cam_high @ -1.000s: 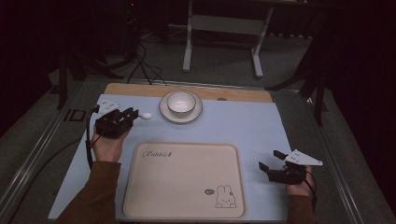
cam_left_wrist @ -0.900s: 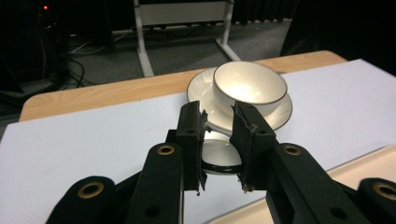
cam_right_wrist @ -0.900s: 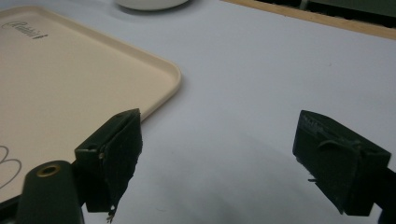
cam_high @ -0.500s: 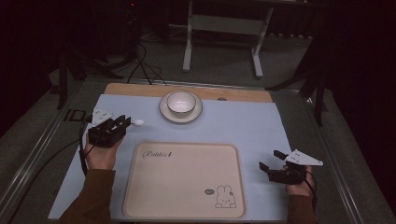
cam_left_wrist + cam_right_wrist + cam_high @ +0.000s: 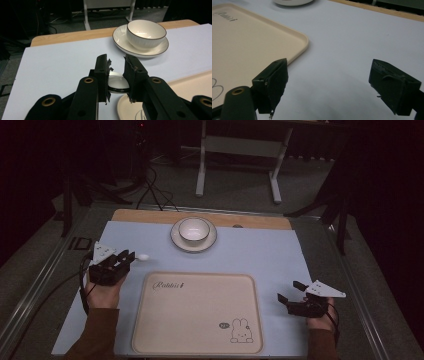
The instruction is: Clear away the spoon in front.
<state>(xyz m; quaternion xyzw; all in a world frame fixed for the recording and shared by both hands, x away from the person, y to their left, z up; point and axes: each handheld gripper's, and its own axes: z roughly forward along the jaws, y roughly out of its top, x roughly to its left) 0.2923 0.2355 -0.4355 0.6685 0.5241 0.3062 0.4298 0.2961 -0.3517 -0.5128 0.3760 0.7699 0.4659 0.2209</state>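
Spoon [image 5: 117, 83], white, sits pinched in the left tongs [image 5: 126, 260], its bowl end showing between the two black jaws in the left gripper view and poking out toward the right in the high view [image 5: 143, 257]. Those tongs hover over the pale blue tabletop [image 5: 260, 255] at the left, just beyond the near-left corner region of the beige tray [image 5: 200, 320]. Farther off, at the middle far side, a white bowl [image 5: 194, 229] stands on a white plate [image 5: 176, 239]. The tray lies in the near middle. At the near right, the right tongs [image 5: 289, 291] stand spread wide, nothing between them, just beside the tray's right edge.
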